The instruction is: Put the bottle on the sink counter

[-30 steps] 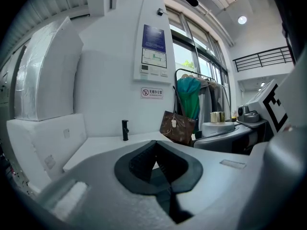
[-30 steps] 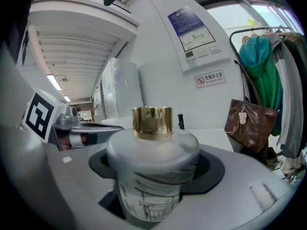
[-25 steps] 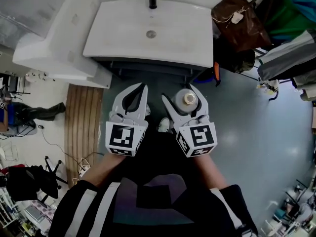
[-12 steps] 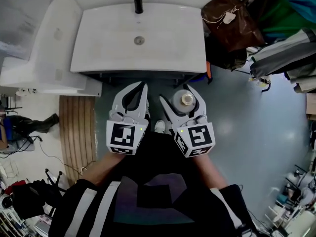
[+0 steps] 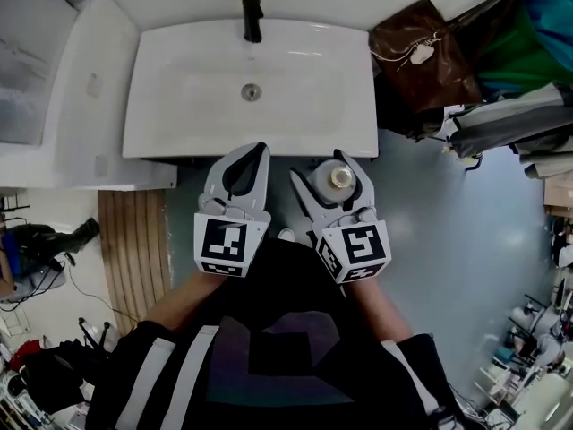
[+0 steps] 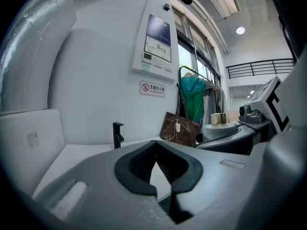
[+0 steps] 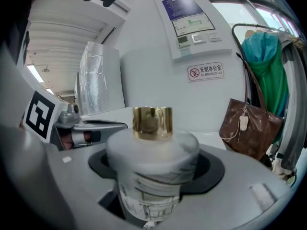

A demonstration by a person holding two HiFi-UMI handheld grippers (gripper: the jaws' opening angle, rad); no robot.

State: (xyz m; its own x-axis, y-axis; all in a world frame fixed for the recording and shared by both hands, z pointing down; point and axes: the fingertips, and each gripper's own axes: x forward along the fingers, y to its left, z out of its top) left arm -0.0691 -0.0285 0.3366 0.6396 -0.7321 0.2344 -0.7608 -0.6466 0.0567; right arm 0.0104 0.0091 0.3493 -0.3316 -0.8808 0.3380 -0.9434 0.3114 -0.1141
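A frosted bottle (image 5: 337, 183) with a gold cap (image 7: 152, 122) stands upright between the jaws of my right gripper (image 5: 333, 170), which is shut on it. It hangs in the air just in front of the white sink counter (image 5: 358, 115), near its front right corner. My left gripper (image 5: 253, 150) is beside it, shut with nothing between its jaws, its tips at the counter's front edge. In the left gripper view the bottle (image 6: 219, 128) shows at the right, and the black faucet (image 6: 117, 134) stands behind the basin.
The black faucet (image 5: 252, 15) and drain (image 5: 252, 90) sit mid-sink. A white ledge (image 5: 81, 88) adjoins the sink's left side. A brown bag (image 5: 416, 56) and hanging clothes (image 5: 510, 61) crowd the right. A wooden mat (image 5: 134, 249) lies on the floor at the left.
The sink has drawn closer to both grippers as I moved forward. The bottle stays held in the right gripper; the left stays shut.
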